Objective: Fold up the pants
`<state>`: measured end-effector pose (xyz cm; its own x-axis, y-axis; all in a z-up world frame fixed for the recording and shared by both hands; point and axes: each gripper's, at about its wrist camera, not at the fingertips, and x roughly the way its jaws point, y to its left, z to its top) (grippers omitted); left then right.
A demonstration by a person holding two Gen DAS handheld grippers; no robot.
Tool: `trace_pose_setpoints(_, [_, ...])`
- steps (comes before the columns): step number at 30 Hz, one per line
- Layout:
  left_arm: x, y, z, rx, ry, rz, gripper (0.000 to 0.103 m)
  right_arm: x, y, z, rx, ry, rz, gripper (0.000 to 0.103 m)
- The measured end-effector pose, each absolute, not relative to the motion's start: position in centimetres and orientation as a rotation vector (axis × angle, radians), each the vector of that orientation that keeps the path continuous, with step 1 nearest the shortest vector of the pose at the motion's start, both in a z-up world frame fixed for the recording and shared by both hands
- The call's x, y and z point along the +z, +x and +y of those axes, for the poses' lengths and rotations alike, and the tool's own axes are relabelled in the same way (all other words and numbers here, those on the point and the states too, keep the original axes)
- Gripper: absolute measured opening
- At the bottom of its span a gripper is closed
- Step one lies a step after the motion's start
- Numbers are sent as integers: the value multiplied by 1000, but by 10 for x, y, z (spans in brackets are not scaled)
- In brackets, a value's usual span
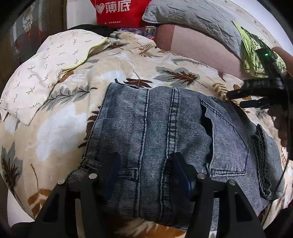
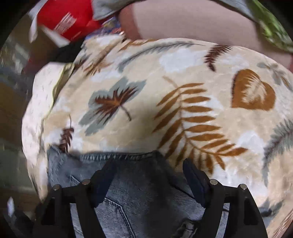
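Grey-blue denim pants (image 1: 164, 142) lie folded into a compact rectangle on a leaf-print blanket (image 1: 73, 117), back pocket facing up on the right. My left gripper (image 1: 144, 164) is open just above the near edge of the pants, fingers apart and empty. My right gripper (image 1: 236, 99) shows at the far right of the left wrist view, by the pants' far right corner. In the right wrist view the right gripper (image 2: 148, 168) is open over the pants (image 2: 135, 197), holding nothing; that view is blurred.
A cream pillow (image 1: 53, 62) lies far left on the blanket. A red bag (image 1: 119, 11), a grey quilted cover (image 1: 197, 20) and a green patterned cloth (image 1: 252, 55) lie at the back. The blanket (image 2: 183, 91) stretches beyond the pants.
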<state>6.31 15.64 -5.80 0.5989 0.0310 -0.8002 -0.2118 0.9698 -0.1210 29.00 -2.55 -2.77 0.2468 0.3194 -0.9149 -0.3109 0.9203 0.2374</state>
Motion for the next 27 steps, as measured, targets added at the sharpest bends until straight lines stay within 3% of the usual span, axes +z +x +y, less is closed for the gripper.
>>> trace_pose_setpoints(1, [-58,63,156,142,-211,919,61,-32,291,-20,441,-7,1257,77])
trace_pose_setpoints(2, [-58,64,156,143,-207,918,61,-37,291,-15,448,-22,1270,65])
trace_pose_setpoints(3, [-58,64,156,143,-206,918,61,-44,293,-9,441,-63,1293,39])
trace_pose_setpoints(4, [-58,64,155,143,-205,918,61,-51,292,-3,425,-119,1316,27])
trace_pose_setpoints(5, [-58,64,156,142,-204,917,61,-48,288,1,423,-162,1299,22])
trace_pose_setpoints(6, [-58,64,155,141,-203,916,61,-43,286,5,410,-214,1275,6])
trace_pose_setpoints(10, [-58,64,155,142,-201,917,62,-26,275,21,341,-396,1158,6])
trace_pose_setpoints(14, [-58,64,155,139,-194,918,62,-50,277,27,297,-420,1174,6])
trace_pose_setpoints(23, [-43,54,157,136,-211,834,62,13,258,18,406,-127,1129,11])
trace_pose_setpoints(27, [-54,59,154,155,-182,888,64,2,242,56,620,-38,1202,11])
